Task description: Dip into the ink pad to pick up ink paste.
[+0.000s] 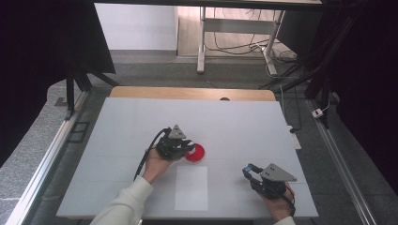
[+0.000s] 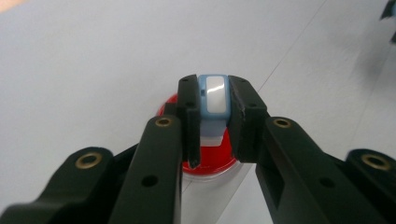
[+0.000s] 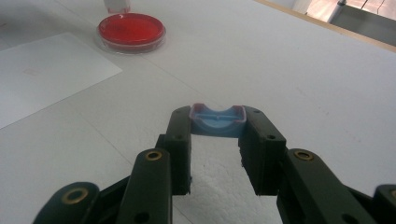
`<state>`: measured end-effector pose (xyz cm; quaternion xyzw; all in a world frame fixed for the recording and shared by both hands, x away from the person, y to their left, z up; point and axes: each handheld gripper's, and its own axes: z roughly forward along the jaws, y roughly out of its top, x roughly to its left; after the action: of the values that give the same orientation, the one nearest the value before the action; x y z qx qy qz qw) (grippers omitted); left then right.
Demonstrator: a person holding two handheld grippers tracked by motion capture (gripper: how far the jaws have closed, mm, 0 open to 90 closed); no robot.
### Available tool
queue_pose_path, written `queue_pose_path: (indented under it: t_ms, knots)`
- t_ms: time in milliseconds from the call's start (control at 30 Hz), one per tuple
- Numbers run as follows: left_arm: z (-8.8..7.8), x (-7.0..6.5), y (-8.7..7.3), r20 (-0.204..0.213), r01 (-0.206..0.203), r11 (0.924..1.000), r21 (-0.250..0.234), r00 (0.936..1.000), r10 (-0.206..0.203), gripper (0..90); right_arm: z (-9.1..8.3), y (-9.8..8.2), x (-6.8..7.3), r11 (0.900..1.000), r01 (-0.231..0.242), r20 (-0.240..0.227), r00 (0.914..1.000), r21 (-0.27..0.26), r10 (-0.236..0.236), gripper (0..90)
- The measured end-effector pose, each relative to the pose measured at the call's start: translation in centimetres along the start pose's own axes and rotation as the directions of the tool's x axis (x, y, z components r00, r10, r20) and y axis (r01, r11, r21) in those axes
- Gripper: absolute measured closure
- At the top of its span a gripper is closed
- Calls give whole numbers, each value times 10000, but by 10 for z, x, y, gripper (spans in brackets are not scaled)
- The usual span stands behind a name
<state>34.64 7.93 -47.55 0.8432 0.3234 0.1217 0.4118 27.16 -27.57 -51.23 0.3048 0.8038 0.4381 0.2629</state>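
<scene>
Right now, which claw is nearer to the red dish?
Left. The left claw hangs right over the red dish, clamped on a small blue piece. The right claw sits well off toward the table's right side.

White table (image 1: 141, 122), red dish (image 1: 197, 153), paper sheet (image 1: 191, 188).

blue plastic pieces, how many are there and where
2. One blue piece is clamped in the left gripper above the red dish. The other blue piece is clamped in the right gripper, away from the dish. More may be hidden.
</scene>
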Motion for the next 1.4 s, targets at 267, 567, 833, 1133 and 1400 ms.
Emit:
queue_pose_path:
  t_ms: [267, 567, 833, 1133, 1400]
  knots:
    - [-16, 0, 7, 107, 96, 9977, -670, 9999, -89, 760, 0, 0, 0, 10000, 27, -4, 10000, 21, -27, 647]
    - [-4, 1, 4, -104, -9, 9994, -347, 9999, 6, 760, 1, 0, 1, 10000, 52, -14, 10000, 43, -52, 647]
    - [8, 2, -1, -82, -12, 10000, 40, 10000, 13, 760, 1, 0, 1, 10000, 59, 1, 10000, 33, -59, 647]
    - [17, 1, -5, -159, -144, 9991, 409, 9998, 151, 759, 0, 0, 0, 10000, 72, 9, 10000, 35, -72, 647]
    - [16, 2, -5, -369, -197, 9987, 472, 9991, 215, 759, 0, 0, 1, 10000, 85, 18, 10000, 49, -85, 647]
